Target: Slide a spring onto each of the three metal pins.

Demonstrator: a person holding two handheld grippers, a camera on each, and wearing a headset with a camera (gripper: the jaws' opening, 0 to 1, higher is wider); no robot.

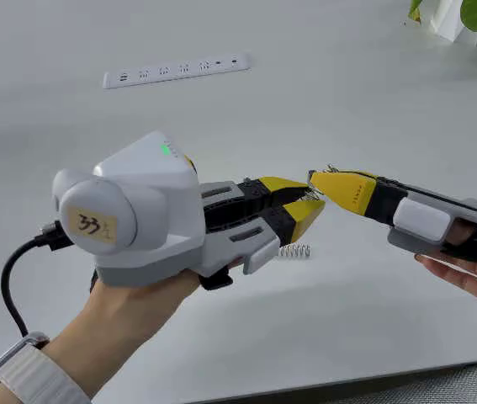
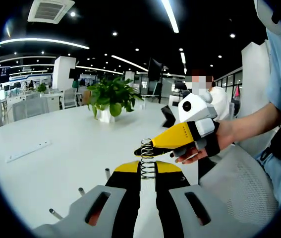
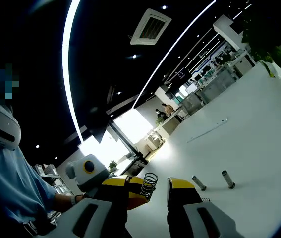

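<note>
My left gripper (image 1: 315,202) is shut on a small steel spring (image 1: 312,195), which stands upright between its yellow jaws (image 2: 147,166). My right gripper (image 1: 312,177) comes in from the right, its tips meeting the spring's free end (image 2: 141,151). In the right gripper view its jaws (image 3: 156,184) stand slightly apart, with the spring's end coil (image 3: 150,182) near the left jaw. A second spring (image 1: 294,251) lies on the white table under the grippers. Three short metal pins (image 2: 107,173) (image 2: 81,191) (image 2: 55,213) lie on the table; two of these pins (image 3: 198,183) (image 3: 228,179) are ahead of my right gripper.
A white power strip (image 1: 177,69) lies at the far side of the table, and a potted plant (image 1: 474,13) stands at the far right corner. The table's near edge (image 1: 347,383) runs just below the hands. A black cable (image 1: 11,278) trails from my left gripper.
</note>
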